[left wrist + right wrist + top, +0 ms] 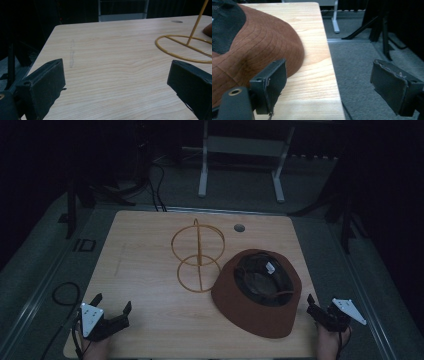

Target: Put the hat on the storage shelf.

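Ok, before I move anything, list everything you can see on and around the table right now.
Table: one, light wood, centre.
Hat: one, brown, upside down with its dark lining showing, on the table's right half.
Wire stand: one, yellow, two rings on an upright rod, middle of the table, left of the hat.
Round hole: one, grey, far edge of the tabletop.
White frame: one, on the floor beyond the table.
Left tongs: black, open, near left corner.
Right tongs: black, open, at the near right edge.
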A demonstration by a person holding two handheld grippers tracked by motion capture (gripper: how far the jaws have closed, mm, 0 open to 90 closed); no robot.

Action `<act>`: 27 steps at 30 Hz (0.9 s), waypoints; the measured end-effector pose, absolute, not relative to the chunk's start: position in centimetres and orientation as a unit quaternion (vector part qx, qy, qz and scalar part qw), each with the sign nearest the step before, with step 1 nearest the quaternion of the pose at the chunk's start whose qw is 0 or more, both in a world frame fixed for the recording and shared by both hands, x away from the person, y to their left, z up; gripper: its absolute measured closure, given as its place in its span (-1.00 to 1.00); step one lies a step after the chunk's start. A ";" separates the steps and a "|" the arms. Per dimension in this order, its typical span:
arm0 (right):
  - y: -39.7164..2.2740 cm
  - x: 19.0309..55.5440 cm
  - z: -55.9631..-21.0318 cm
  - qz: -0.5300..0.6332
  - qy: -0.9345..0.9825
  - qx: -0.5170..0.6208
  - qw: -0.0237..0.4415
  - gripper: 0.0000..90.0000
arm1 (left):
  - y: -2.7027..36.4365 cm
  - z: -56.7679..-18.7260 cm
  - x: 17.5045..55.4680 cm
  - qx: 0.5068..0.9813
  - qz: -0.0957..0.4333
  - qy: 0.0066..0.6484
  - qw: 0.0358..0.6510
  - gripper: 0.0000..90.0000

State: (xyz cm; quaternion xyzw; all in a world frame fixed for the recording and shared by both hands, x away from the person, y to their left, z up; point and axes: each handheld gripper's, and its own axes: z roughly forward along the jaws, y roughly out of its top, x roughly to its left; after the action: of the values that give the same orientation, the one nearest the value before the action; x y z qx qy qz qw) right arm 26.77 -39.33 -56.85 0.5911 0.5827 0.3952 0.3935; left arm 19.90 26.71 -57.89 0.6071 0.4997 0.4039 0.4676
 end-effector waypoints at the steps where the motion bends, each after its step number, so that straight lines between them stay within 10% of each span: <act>1: -39.4 26.8 -56.8 0.396 0.582 0.593 0.392 -0.70 | 26.6 -57.9 19.9 0.608 0.405 0.498 0.468 -0.96; 16: -38.9 27.0 -56.1 0.382 0.612 0.588 0.367 -0.70 | 26.0 -57.7 19.8 0.613 0.394 0.493 0.475 -0.95; 27: -36.3 27.9 -49.5 0.427 0.673 0.518 0.310 -0.70 | 25.6 -57.8 19.9 0.623 0.383 0.489 0.476 -0.95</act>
State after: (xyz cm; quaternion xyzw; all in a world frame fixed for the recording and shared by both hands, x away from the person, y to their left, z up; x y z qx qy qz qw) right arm 27.88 -36.25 -49.47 0.5177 0.6734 0.4271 0.3101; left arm 19.90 25.58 -57.77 0.6228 0.4888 0.3832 0.4758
